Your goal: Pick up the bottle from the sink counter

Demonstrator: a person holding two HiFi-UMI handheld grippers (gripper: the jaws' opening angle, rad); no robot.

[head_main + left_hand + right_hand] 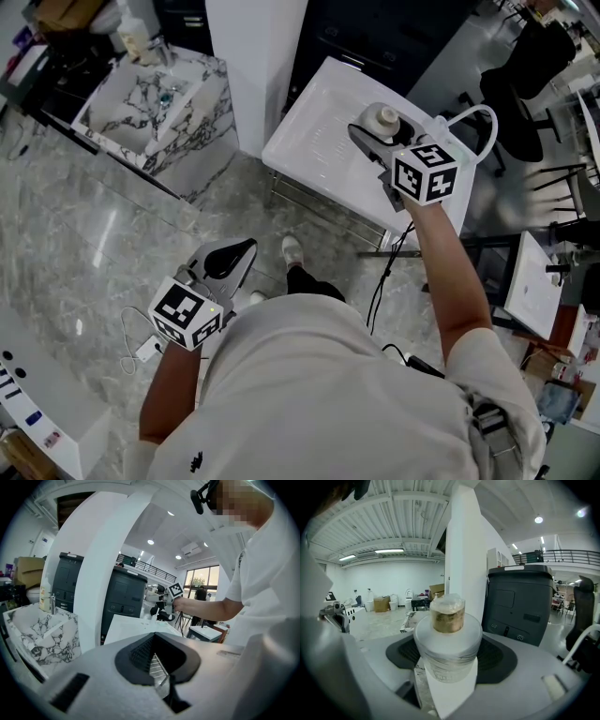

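1. Bottle (447, 639) is clamped between the jaws of the right gripper (377, 139). Its brownish cap shows only in the right gripper view.
2. Left gripper (239, 255) has its jaws together with nothing in them, and is held low beside the person's hip.
3. Right arm is stretched forward, with the bottle over the white table (309, 141).
4. Marble sink (155, 103) stands well apart at the left, with open floor between.

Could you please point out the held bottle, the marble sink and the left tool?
held bottle (448, 651), right gripper view, on its white body.
marble sink (204, 112), head view, on its veined outer wall.
left tool (249, 246), head view, at its fingertips.
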